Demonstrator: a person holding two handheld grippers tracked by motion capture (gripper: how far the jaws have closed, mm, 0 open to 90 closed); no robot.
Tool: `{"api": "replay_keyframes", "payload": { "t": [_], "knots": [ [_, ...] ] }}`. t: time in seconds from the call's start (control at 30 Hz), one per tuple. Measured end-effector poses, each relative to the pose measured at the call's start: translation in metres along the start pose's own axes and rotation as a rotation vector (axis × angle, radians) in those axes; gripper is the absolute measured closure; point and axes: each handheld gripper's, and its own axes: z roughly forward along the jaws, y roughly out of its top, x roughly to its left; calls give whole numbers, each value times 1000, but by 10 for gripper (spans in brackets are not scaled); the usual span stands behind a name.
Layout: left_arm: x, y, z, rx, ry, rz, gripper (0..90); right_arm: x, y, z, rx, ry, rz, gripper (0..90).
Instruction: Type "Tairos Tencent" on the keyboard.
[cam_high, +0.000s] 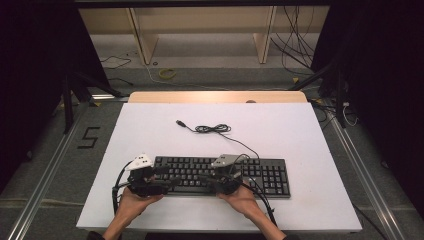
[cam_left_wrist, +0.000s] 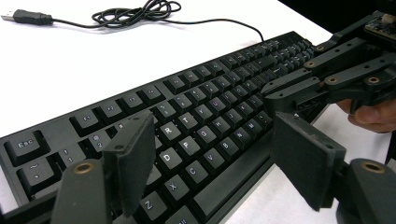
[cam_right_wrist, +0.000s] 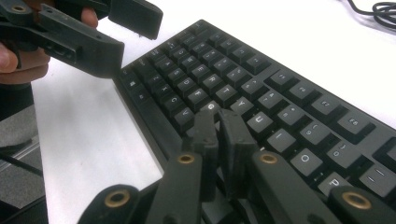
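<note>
A black keyboard (cam_high: 270, 176) lies near the front edge of the white table top (cam_high: 150, 130). Its thin black cable (cam_high: 212, 129) runs back in a loose coil and ends in a free USB plug (cam_high: 180, 122). My left gripper (cam_left_wrist: 212, 140) hovers open over the left-hand letter keys (cam_left_wrist: 187, 140), its jaws wide apart with nothing between them. My right gripper (cam_right_wrist: 217, 116) is shut, its two jaws pressed together with their tips just above the middle letter keys. The two grippers (cam_high: 170, 178) (cam_high: 202, 179) point towards each other across the keyboard, tips a short way apart.
Bare white surface stretches behind the keyboard around the coiled cable (cam_left_wrist: 135, 14). Beyond the table's wooden far edge (cam_high: 217, 96) stand shelf legs (cam_high: 142, 37) and loose floor cables (cam_high: 300, 40). A "5" mark (cam_high: 89, 137) and metal rails flank the table.
</note>
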Motion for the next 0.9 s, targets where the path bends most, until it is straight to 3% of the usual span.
{"api": "replay_keyframes", "payload": {
  "t": [0.43,0.9],
  "knots": [
    [-1,-2,-5,-18,2,3,304,1,3,10,18,-1,-11,890],
    [-2,-4,-7,-26,4,6,303,4,-1,22,73,-16,-26,897]
  ]
}}
